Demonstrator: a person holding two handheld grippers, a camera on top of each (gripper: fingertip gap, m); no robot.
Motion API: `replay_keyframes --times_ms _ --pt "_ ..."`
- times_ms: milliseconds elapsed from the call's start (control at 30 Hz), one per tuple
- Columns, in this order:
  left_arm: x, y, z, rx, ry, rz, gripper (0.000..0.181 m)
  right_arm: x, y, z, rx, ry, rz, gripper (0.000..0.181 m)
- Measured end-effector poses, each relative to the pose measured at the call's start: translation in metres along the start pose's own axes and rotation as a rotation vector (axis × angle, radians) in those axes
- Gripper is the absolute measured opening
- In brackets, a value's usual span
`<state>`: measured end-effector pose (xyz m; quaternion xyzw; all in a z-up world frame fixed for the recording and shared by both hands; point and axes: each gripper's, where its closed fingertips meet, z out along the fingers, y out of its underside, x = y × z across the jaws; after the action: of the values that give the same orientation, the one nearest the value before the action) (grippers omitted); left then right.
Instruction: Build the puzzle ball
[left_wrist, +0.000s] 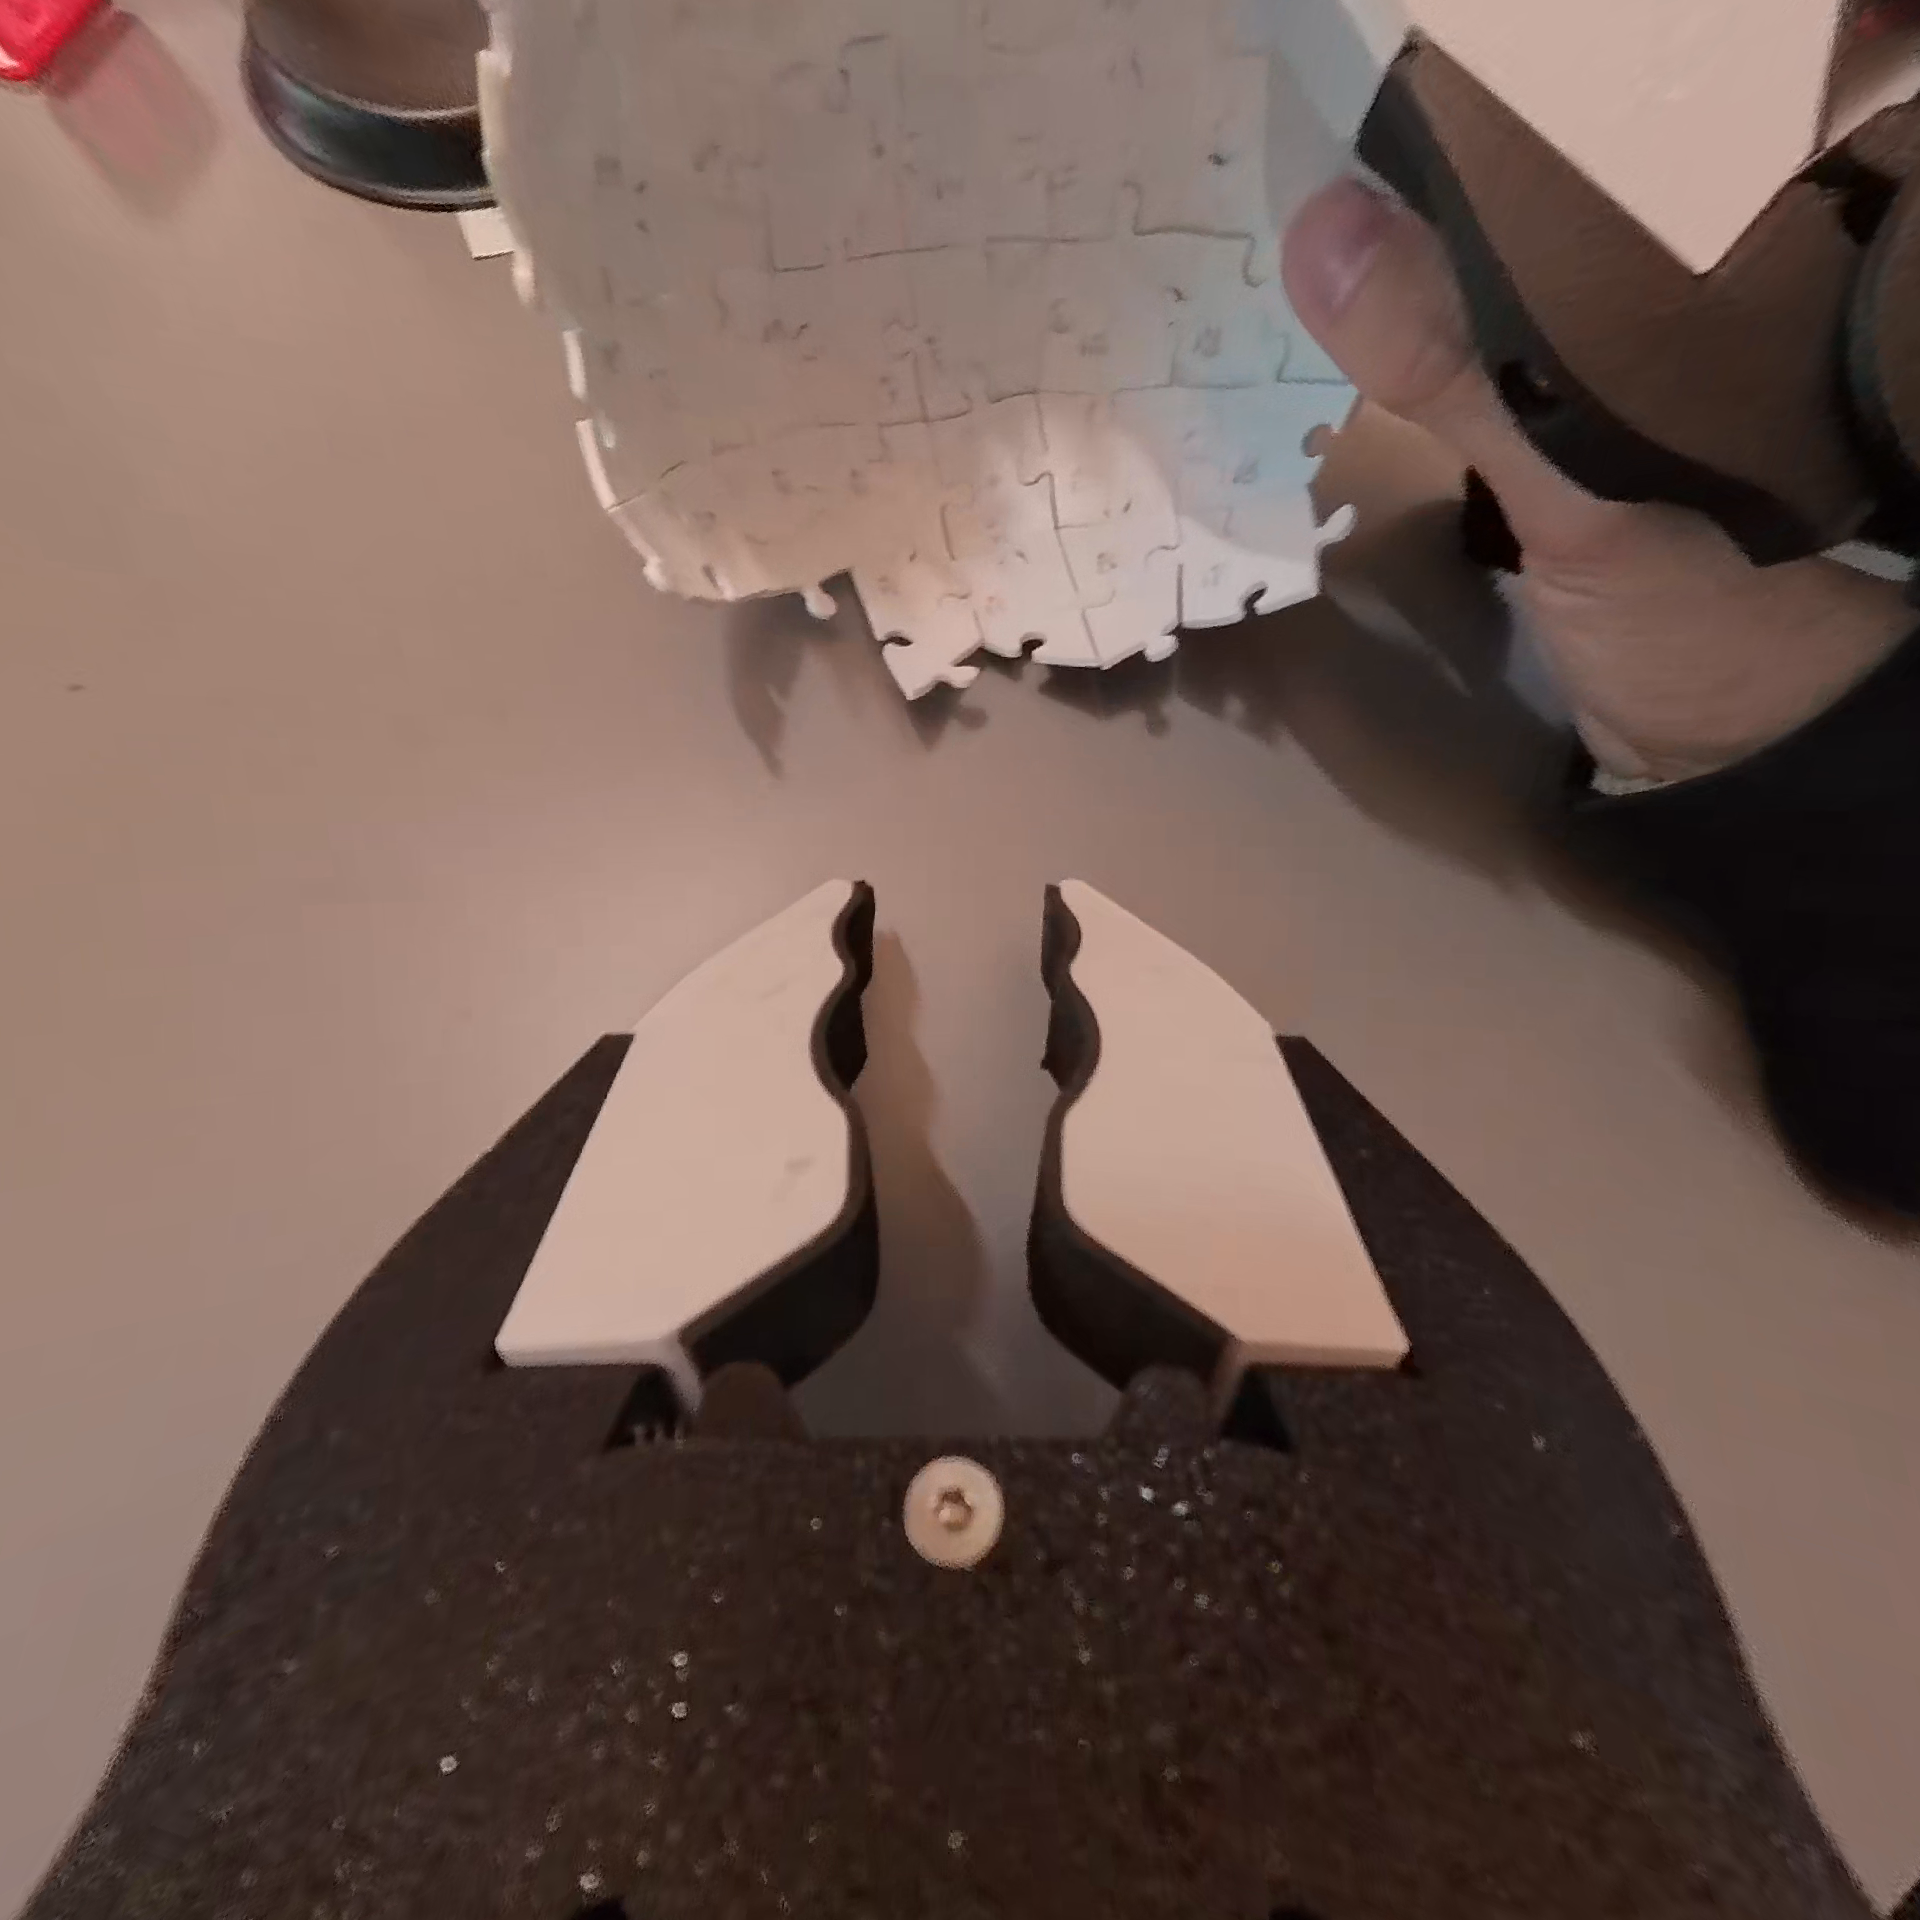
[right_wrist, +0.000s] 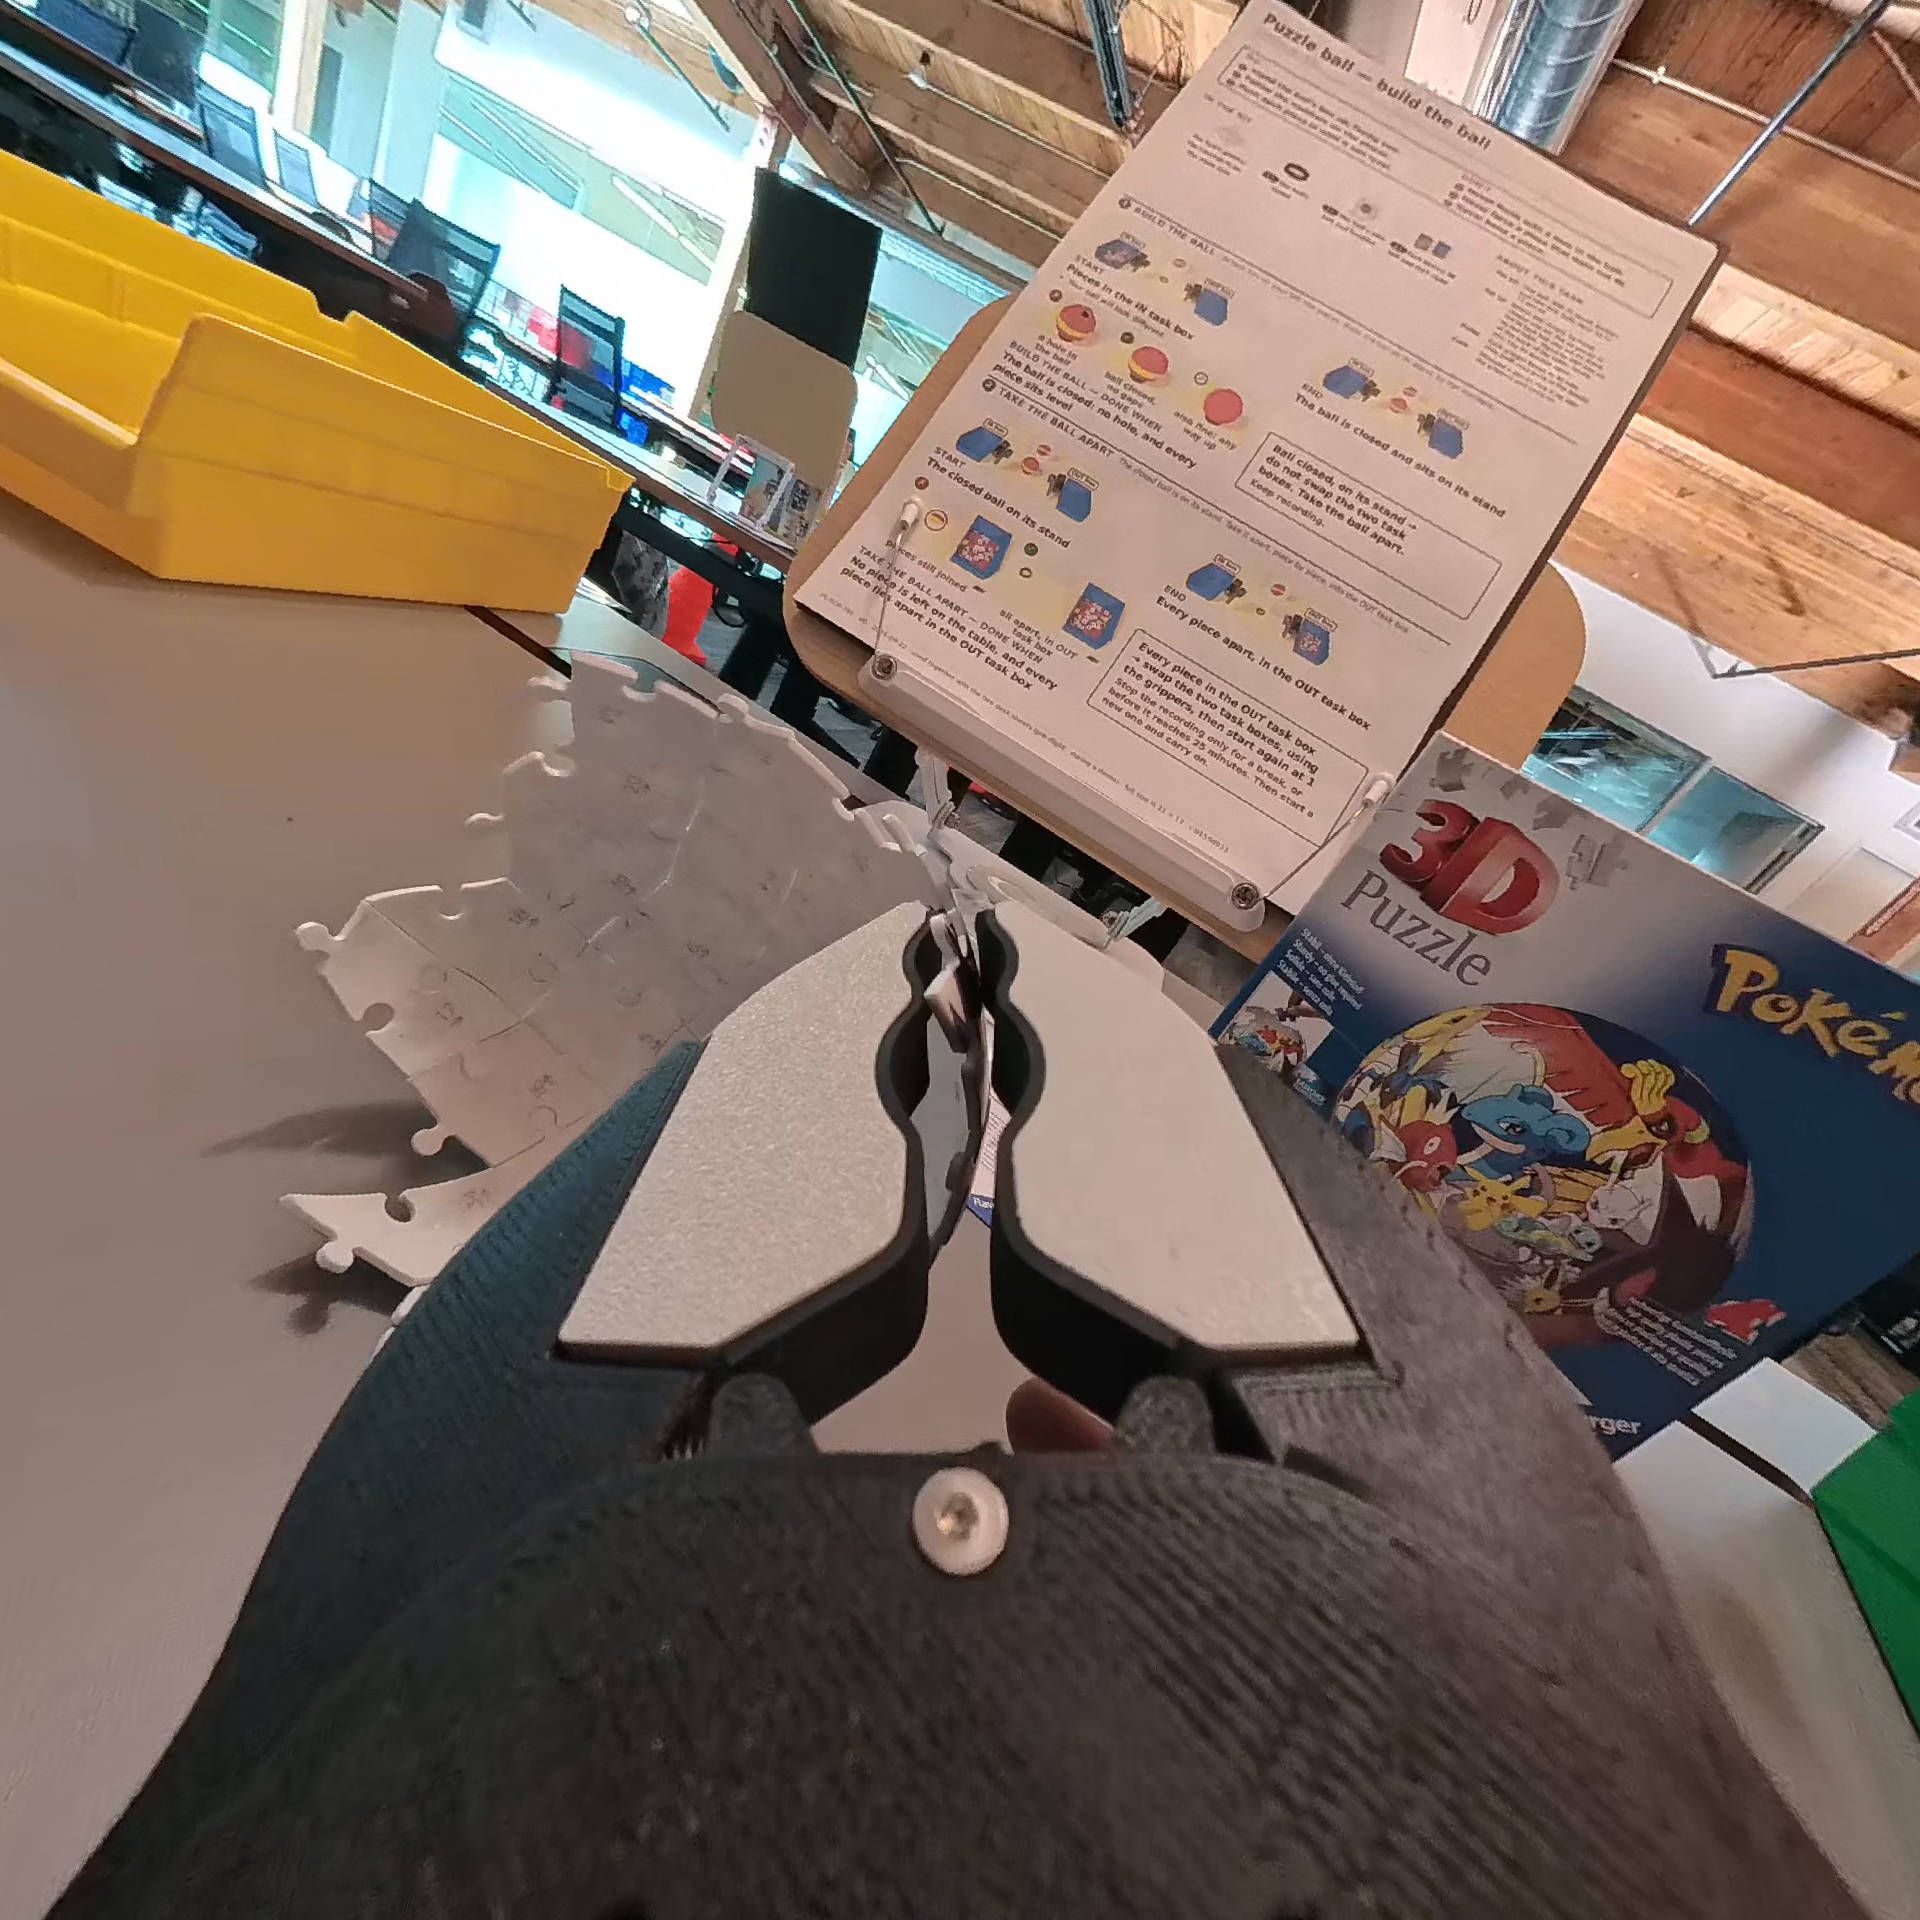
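Note:
The partly built puzzle ball (left_wrist: 914, 312) is a curved white shell of joined pieces with a jagged open edge, and I see its inner side. It is held tilted just above the grey table (left_wrist: 312, 727). My left gripper (left_wrist: 958, 914) is open and empty, a short way in front of the shell's lower edge. My right gripper (right_wrist: 961, 930) is shut on the rim of the shell (right_wrist: 582, 935), which spreads out to its left. A hand (left_wrist: 1392, 343) holds that gripper at the shell's right side.
A black ring stand (left_wrist: 353, 145) sits behind the shell at the left, with a red object (left_wrist: 31, 42) in the far corner. Yellow bins (right_wrist: 260, 447), an instruction sheet on a stand (right_wrist: 1226, 436), the blue puzzle box (right_wrist: 1558, 1091) and a green object (right_wrist: 1881, 1548) surround the table. Some 15 centimetres of space lies between my two pairs of fingers.

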<state>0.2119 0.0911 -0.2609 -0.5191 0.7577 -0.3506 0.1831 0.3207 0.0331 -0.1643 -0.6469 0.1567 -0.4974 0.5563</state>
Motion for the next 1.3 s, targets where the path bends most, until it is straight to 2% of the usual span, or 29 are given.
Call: replay_keyframes --times_ms 167,333,500,633,767,900,1033,1100,1200,1300 --pt "-0.009 0.003 -0.002 -0.010 -0.048 -0.001 0.030 -0.005 -0.007 -0.001 0.035 -0.016 -0.066 0.007" --pt "0.002 0.001 -0.002 0.006 -0.023 -0.009 0.029 -0.011 -0.014 -0.001 0.062 -0.024 -0.154 0.007" --pt "0.026 0.006 0.003 -0.018 0.063 0.002 0.030 -0.011 -0.013 -0.001 0.061 -0.031 -0.148 0.007" --pt "0.029 0.005 0.006 -0.009 0.059 -0.002 0.030 -0.010 -0.012 -0.001 0.057 -0.031 -0.131 0.007" --pt "0.039 -0.007 0.004 0.029 0.084 0.034 0.030 -0.007 -0.009 0.000 0.052 -0.031 -0.093 0.007" --pt "0.047 -0.045 -0.018 0.155 0.081 0.110 0.030 -0.007 -0.009 0.001 0.057 -0.039 -0.067 0.007" --pt "0.038 -0.117 -0.058 0.304 0.021 0.150 0.028 -0.007 -0.009 0.000 0.062 -0.044 -0.056 0.007" --pt "0.038 -0.152 -0.064 0.294 0.038 0.205 0.029 -0.008 -0.010 0.000 0.065 -0.046 -0.052 0.007" --pt "0.029 -0.192 -0.037 0.165 0.000 0.401 0.037 -0.009 -0.011 0.000 0.070 -0.051 -0.052 0.007" --pt "0.037 -0.222 0.008 0.039 0.121 0.529 0.041 -0.009 -0.012 -0.001 0.076 -0.056 -0.054 0.007"
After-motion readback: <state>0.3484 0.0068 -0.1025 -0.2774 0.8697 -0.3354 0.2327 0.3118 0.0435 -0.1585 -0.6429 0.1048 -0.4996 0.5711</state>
